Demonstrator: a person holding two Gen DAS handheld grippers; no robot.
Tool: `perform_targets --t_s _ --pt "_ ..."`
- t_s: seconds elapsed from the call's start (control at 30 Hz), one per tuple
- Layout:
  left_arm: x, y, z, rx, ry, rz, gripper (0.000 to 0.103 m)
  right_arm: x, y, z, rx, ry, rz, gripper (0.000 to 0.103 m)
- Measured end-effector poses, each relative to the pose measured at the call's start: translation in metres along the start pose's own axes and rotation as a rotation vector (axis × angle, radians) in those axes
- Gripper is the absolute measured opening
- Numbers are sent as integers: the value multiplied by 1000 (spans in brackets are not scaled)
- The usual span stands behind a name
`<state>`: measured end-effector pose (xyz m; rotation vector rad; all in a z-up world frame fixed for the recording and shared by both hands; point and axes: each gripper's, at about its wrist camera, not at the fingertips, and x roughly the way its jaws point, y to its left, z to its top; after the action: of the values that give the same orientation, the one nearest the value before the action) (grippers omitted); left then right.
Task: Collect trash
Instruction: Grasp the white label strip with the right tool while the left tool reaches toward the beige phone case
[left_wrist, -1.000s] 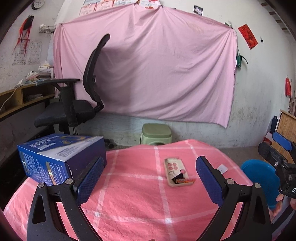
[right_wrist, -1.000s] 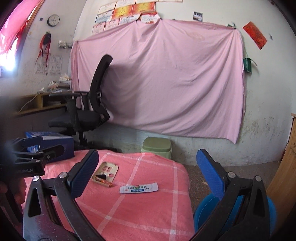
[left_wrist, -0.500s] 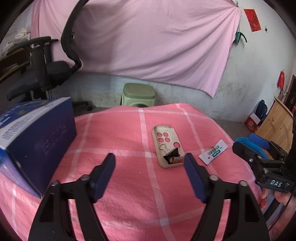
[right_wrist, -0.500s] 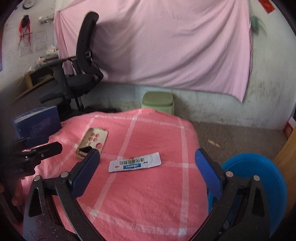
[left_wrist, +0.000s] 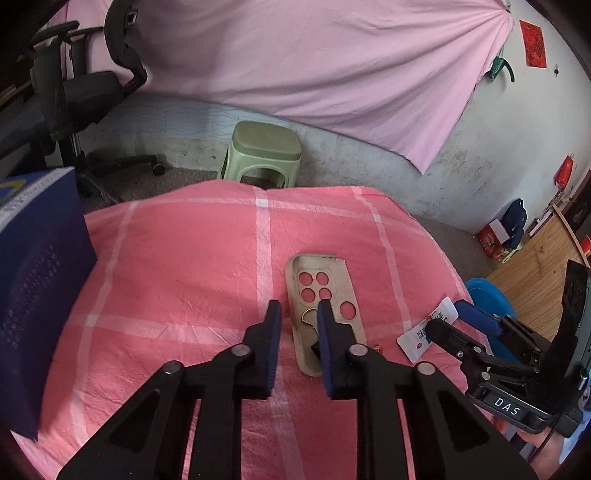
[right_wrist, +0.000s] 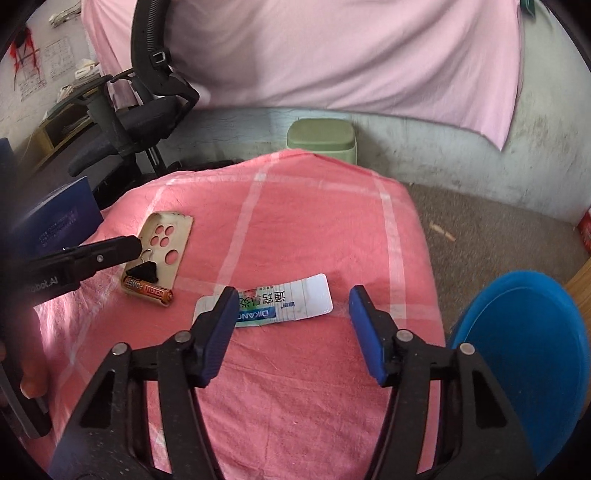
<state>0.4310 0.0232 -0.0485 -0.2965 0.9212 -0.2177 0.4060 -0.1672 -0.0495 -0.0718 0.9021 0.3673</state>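
our right hand-held gripper (right_wrist: 290, 314), jaws apart and closing, should straddle the flat packet (right_wrist: 273, 301); our left hand-held gripper (left_wrist: 297, 325) closes empty above the phone case (left_wrist: 325, 314).

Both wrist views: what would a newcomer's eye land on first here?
The pink checked cloth fills both views, with a beige phone case at its left carrying a black binder clip and an orange battery. The left gripper is closing beside that case with nothing between its pads. The right gripper is closing, open above a flat white packet, a blue bin alongside.
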Motion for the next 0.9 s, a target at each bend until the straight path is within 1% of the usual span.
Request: perform_targets --t_s 0.03,0.07,0.1,0.13,0.17,0.2,0.23,0.27,0.3,0.33,0.47,0.57,0.6,0.67,0.77,0.9 --pt "2 1 0 -8 12 1 8 0 0 0 0 0 5 77" --pt "3 2 0 -10 18 -3 8 0 0 0 -3 4 13 72" --pt "2 2 0 -7 12 0 7 0 2 -1 -13 9 22 69" --pt "2 -1 -2 -3 5 3 3 0 3 -2 -21 10 25 64" --pt "0 -1 -2 2 -2 5 3 0 3 -1 -27 11 29 57" --pt "-2 -2 -3 3 -9 5 2 -1 5 -2 -35 12 33 54" --pt "-5 -2 -4 5 -22 11 2 -1 6 -2 -41 11 35 49" --pt "-8 -3 -5 12 -33 17 2 -2 7 -3 -46 9 37 41" --pt "-11 -4 -7 22 -46 20 2 -4 8 -3 -50 6 40 35" --pt "-15 -5 -9 31 -59 22 2 -4 8 -4 -54 7 45 26" --pt "-33 -7 -20 49 -113 53 2 -10 16 -6 -77 -17 42 22" --pt "-48 -12 -29 98 -162 97 2 -20 20 -9 -92 -52 21 22" --pt "-50 -15 -32 112 -166 104 2 -25 20 -10 -94 -69 10 22" --pt "-55 -18 -39 128 -161 104 2 -33 20 -12 -95 -94 -7 22" --pt "-58 -18 -51 110 -133 89 2 -43 17 -16 -87 -118 -16 21" --pt "-64 -17 -61 89 -115 90 2 -56 17 -23 -78 -137 -17 21"
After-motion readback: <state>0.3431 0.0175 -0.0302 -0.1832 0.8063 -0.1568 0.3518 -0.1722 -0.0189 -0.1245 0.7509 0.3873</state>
